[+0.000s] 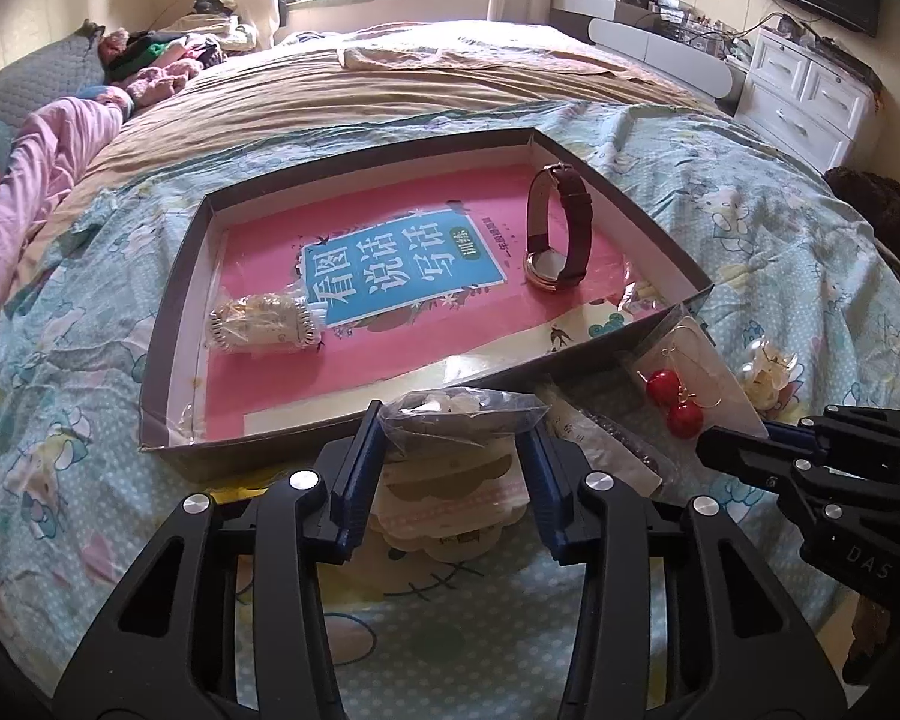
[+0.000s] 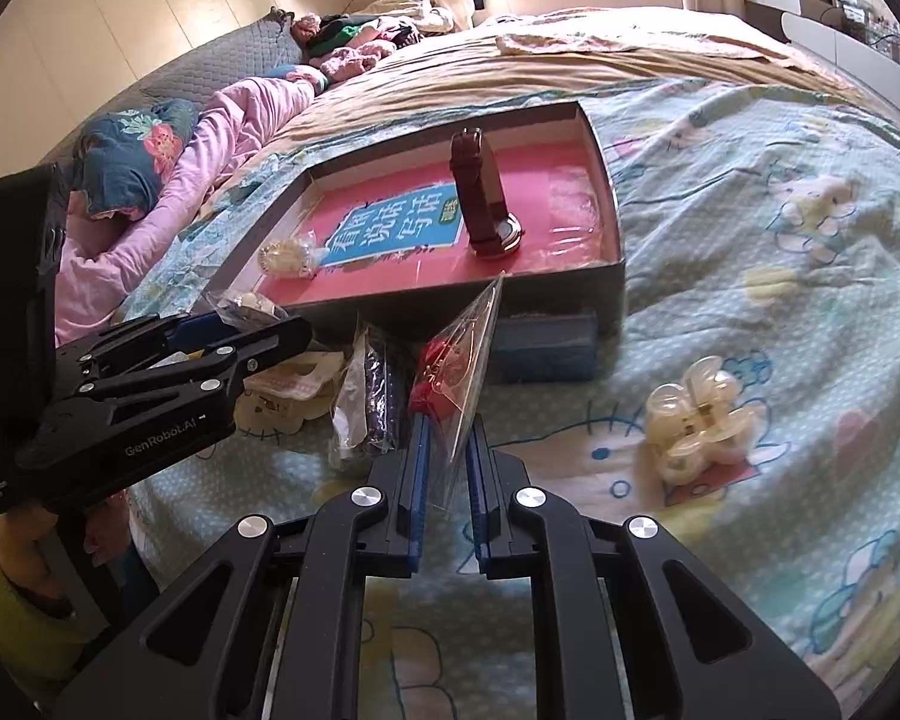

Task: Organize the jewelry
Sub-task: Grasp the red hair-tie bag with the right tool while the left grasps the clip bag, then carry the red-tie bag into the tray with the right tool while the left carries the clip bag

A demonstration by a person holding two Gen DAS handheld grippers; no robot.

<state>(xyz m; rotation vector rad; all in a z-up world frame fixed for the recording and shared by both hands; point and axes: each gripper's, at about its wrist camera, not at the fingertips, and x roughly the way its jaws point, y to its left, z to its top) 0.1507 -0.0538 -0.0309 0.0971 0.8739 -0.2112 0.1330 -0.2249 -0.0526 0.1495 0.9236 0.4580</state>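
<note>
Your right gripper [image 2: 447,438] fills the bottom centre of its own view, jaws drawn in tight on the edge of a clear packet of red bead earrings [image 2: 459,360], which stands on edge between the blue pads. Your left gripper [image 1: 456,438], at the bottom centre of the left wrist view, is partly closed around a small clear bag of pale beads [image 1: 459,414]; the bag sits between the pads and looks pinched, though contact on both sides is hard to confirm.

Judging by the layout, you are roughly midway. Two pieces are already in the shallow box lid [image 1: 168,312] that takes up the middle of the frame: a brown-strap watch [image 1: 555,228] standing on its case toward the right, and a bagged pale bracelet [image 1: 264,324] at the lower left of the pink book cover lining it.

Still on the bedspread [image 2: 750,240] are a dark beaded piece in a bag [image 2: 372,402] just left of the earring packet and a cream flower hair clip [image 2: 699,426] at the right of the frame.
</note>
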